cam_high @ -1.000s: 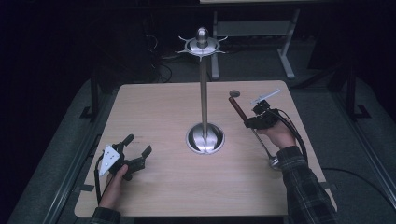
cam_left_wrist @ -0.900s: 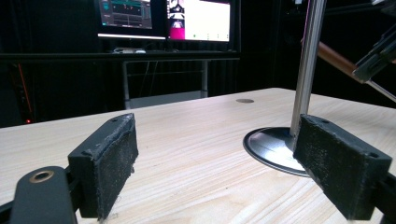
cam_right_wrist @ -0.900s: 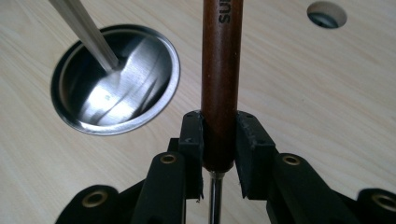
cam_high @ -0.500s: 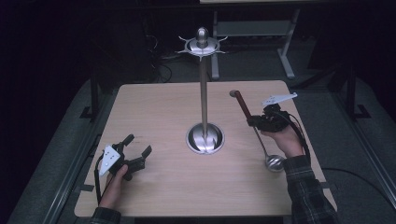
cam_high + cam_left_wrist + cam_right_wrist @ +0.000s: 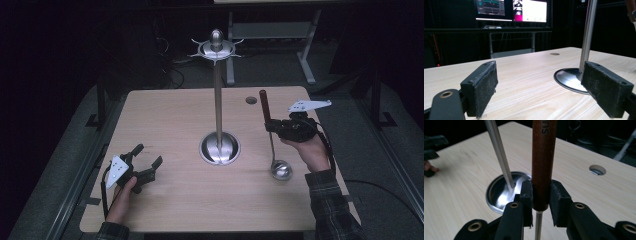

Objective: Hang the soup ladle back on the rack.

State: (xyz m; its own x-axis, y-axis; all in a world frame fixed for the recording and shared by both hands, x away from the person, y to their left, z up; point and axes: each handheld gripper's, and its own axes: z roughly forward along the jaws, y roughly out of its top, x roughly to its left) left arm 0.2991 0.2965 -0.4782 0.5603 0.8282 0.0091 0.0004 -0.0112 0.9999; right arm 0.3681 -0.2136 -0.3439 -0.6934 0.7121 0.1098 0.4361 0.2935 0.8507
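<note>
Left gripper (image 5: 142, 162) low at lower left of the high view, jaws spread wide. Right gripper (image 5: 271, 125) at right, raised, jaws clamped, forearm entering from bottom right.

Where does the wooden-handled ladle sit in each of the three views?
High view: ladle at right, nearly upright in the right gripper, bowl low.
Left gripper view: its handle at the top right corner.
Right gripper view: brown handle at centre, clamped between the jaws.
Shared landmark: the steel stand's round base.
</note>
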